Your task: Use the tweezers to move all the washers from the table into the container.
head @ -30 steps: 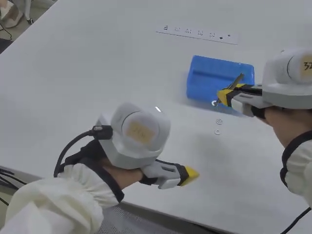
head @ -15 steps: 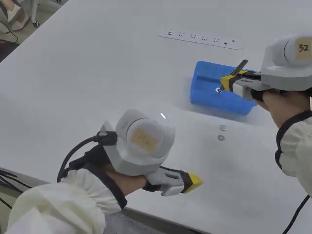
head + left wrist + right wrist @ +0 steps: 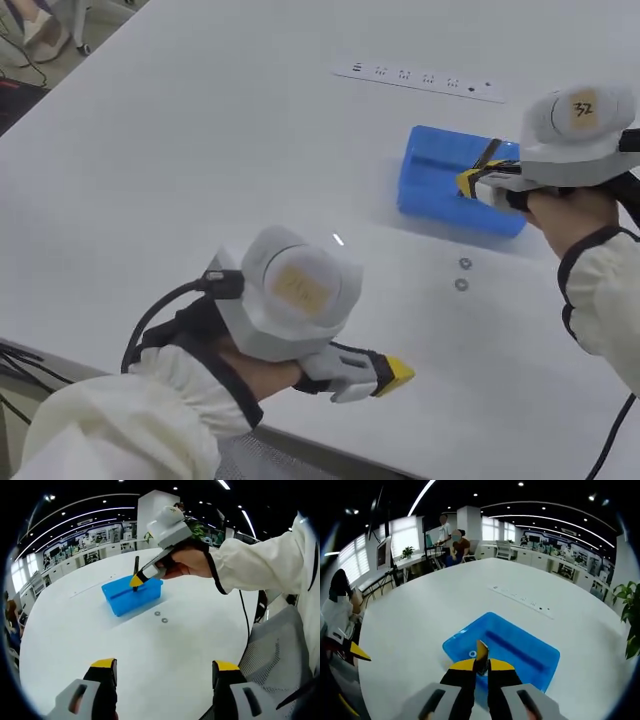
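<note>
Now, the left gripper point(image 3: 392, 372) hovers low over the table point(image 3: 200, 150), well apart from the blue container point(image 3: 425, 203). Its jaws stand wide apart with nothing between them. Two washers point(image 3: 465, 263) lie on the table just in front of the container. Over the container, the right gripper point(image 3: 466, 185) squeezes the tweezers point(image 3: 488, 154) tight.

The washer could bounce out if the tweezers let go too high or too near the container's rim. It could also slip free if the squeeze goes loose.

The right gripper view shows a tiny ring point(image 3: 472, 654) at the tweezer tips, over the container; it looks like a washer. The head view is too far off to show it. The left gripper view shows the tweezers pointing down into the container.
</note>
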